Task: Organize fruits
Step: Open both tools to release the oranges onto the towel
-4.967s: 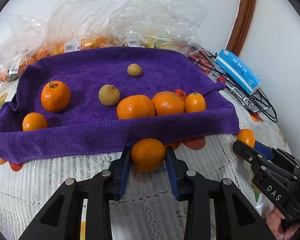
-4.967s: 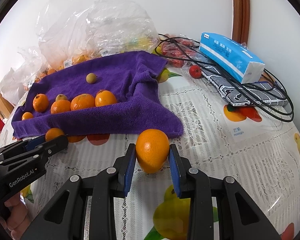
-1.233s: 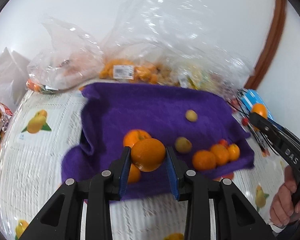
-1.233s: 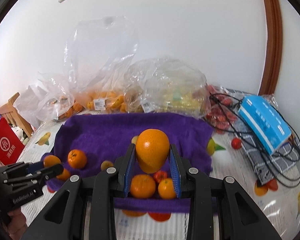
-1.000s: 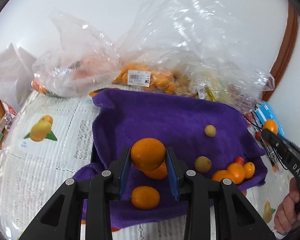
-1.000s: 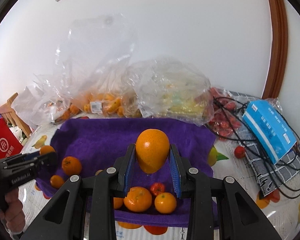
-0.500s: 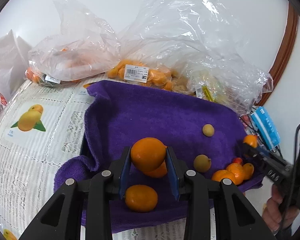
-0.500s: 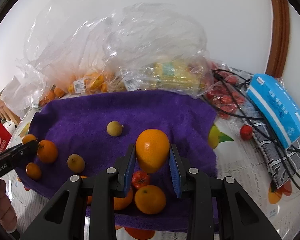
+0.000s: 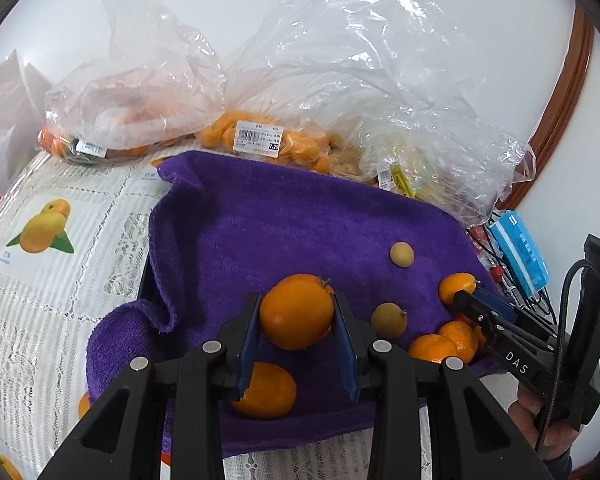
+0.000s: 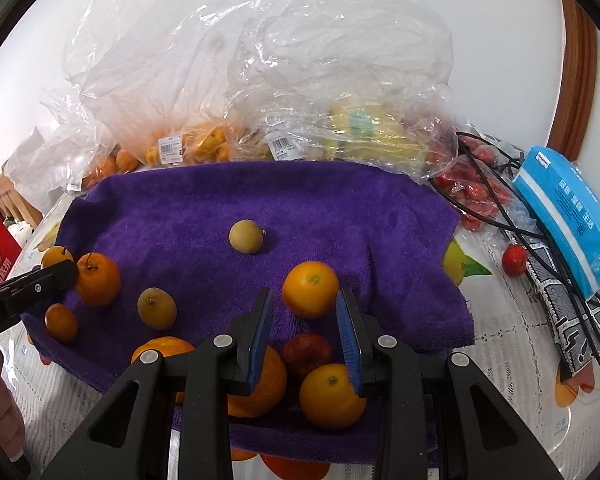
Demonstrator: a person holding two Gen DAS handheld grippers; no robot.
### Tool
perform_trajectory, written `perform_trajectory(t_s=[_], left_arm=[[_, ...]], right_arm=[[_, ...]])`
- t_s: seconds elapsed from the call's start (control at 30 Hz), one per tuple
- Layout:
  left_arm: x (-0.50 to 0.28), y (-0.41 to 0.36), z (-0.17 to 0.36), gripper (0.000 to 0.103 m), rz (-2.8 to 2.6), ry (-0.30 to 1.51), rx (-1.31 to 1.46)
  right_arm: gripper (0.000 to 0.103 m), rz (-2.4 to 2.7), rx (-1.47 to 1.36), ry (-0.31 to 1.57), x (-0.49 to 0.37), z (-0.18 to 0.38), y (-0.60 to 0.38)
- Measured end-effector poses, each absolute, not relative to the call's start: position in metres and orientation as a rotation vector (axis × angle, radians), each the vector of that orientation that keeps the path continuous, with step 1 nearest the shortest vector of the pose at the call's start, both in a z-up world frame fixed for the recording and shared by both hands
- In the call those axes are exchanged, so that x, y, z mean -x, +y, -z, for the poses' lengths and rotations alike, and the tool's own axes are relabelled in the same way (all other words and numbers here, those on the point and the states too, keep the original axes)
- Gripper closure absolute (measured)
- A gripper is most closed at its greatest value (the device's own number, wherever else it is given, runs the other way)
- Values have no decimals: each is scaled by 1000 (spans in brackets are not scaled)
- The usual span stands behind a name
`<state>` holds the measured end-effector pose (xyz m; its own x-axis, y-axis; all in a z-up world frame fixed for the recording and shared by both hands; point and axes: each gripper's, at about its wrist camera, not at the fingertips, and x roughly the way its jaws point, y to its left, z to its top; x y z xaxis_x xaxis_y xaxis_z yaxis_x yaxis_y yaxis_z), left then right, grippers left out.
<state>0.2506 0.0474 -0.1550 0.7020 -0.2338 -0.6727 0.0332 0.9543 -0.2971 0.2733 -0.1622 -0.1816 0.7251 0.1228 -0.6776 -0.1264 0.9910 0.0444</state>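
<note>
In the left wrist view we saw the left gripper (image 9: 296, 298) clamped on an orange (image 9: 296, 312) at the lower centre of the frame, both blue pads pressed against its sides. It hung over the purple towel (image 9: 280, 232), with a loose orange fruit (image 9: 266, 390) lying just below it.

In the right wrist view the right gripper (image 10: 305, 296) sat low in the centre with a second orange (image 10: 310, 294) between its fingertips. That fruit looked blurred. The right-hand pad met its edge while a sliver of towel showed beside the left-hand pad, so we could not tell whether the jaws truly gripped it (they stood narrow either way). Below it lay a red fruit (image 10: 308, 354) and two more orange ones. A small yellowish fruit (image 10: 246, 236) rested alone higher up on the towel. Clear plastic bags (image 10: 260, 80) filled the upper frame.
</note>
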Motion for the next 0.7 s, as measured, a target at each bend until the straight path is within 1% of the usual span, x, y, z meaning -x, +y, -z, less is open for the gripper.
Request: perform_trajectory(t_s=[0.13,0.23,0.3,0.33,0.4,0.47,0.5,0.53,0.7], left_arm=[[-251,47,156,69,146,790,268],[-252,47,156,63,154,798,274],[-250,46,155,61,154,790,270],[-250,46,153,59,151,784,266],[-247,46,150,54,143,771,255],[-245,45,146,51,148,759,253],[-244,45,144,45,154,757,251],[-243,43,142,41,161,751,243],[-233,36,126,36,141,700,184]], right_arm=[[70,-138,8,739,-271,181,-162],[70,-133,6,737,-272,181,-164],[70,-130,-2,740,-271,181,-166],[69,-129,-5,738,-271,181,-166],[64,-127,-12,728,-269,178,-168],[62,-125,-21,717,-267,175,-170],[62,-126,-24,717,-266,173,-170],[62,-125,-26,718,-265,171,-170],[51,-149,5,665,-246,150,-159]])
